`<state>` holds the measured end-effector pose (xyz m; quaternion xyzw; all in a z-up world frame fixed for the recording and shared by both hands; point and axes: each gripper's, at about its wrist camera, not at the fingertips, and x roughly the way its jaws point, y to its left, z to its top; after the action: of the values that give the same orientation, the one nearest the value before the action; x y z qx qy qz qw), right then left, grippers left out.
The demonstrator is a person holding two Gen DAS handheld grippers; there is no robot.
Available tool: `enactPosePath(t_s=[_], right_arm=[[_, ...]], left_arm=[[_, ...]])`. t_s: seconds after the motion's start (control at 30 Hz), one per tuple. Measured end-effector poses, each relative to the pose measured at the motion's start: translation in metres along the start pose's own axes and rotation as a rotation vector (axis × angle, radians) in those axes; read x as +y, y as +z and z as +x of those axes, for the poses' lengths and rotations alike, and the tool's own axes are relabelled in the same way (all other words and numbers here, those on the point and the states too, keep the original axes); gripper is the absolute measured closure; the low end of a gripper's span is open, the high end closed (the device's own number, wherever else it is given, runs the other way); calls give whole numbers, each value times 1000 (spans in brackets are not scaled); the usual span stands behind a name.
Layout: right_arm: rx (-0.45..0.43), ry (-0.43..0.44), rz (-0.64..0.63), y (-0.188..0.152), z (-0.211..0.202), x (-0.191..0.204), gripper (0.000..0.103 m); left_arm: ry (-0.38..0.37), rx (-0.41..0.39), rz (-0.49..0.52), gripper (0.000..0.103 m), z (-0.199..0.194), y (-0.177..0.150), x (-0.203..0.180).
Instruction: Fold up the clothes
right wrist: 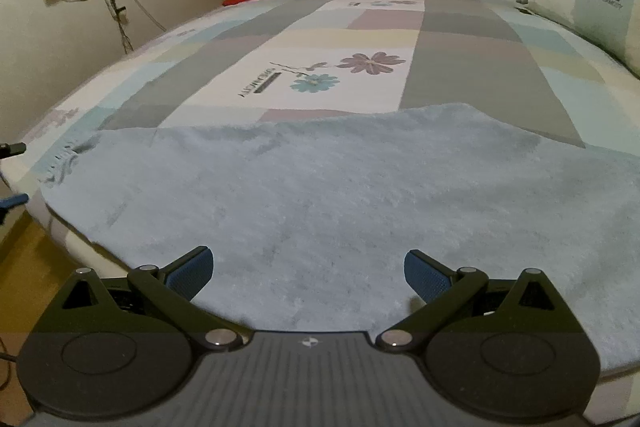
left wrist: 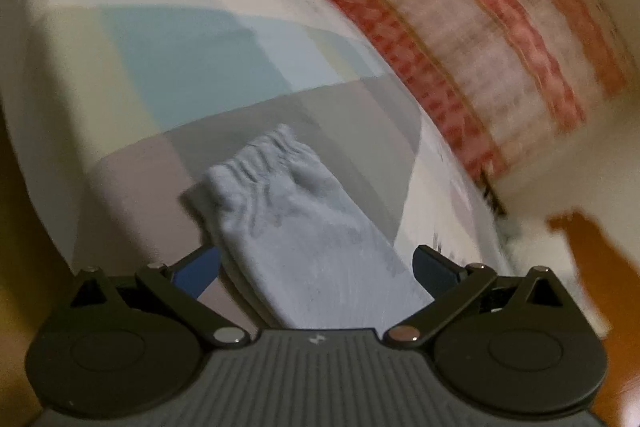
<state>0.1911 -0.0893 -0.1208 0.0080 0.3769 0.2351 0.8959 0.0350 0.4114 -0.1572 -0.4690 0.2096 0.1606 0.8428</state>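
Your soft blue garment [right wrist: 340,195] lies spread on the bed [right wrist: 472,67], one gathered end [left wrist: 276,155] pointing away from you. Both your left tongs [left wrist: 316,267] and right tongs [right wrist: 308,271] are wide apart, holding nothing, low over the cloth. It could be laid out to fold, or just let go.

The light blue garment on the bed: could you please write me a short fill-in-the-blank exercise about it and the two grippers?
1. The light blue garment lies spread on the ____.
2. The right gripper has its jaws ____ above the garment.
3. The left gripper points at the garment's gathered, ____ end.
4. At the head of the bed lies a ____ printed with a flower.

Missing words: bed; open; elastic; pillow
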Motion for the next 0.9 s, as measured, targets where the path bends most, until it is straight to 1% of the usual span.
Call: enactPosePath(t_s=[0.07,0.13,0.33,0.47,0.57,0.7,0.9], right_arm=[[-4,8,-17,5,2,4,0],[-9,17,-38,10,4,10,0],[-30,74,-102,34,16,40,0],[-33,120,-198,51,26,74,0],[-42,172,-299,62,36,107,0],[-47,230,-462,72,51,156,0],[-36,327,-744,68,77,245,0]], left_arm=[[-4,12,-62,1,8,6,9],[-13,21,-90,1,16,9,14],[-11,57,-119,1,37,14,19],[-20,81,-138,1,44,16,21],[-29,97,-161,1,49,17,22],[-85,131,-222,1,53,18,28],[-161,135,-253,1,52,20,37]])
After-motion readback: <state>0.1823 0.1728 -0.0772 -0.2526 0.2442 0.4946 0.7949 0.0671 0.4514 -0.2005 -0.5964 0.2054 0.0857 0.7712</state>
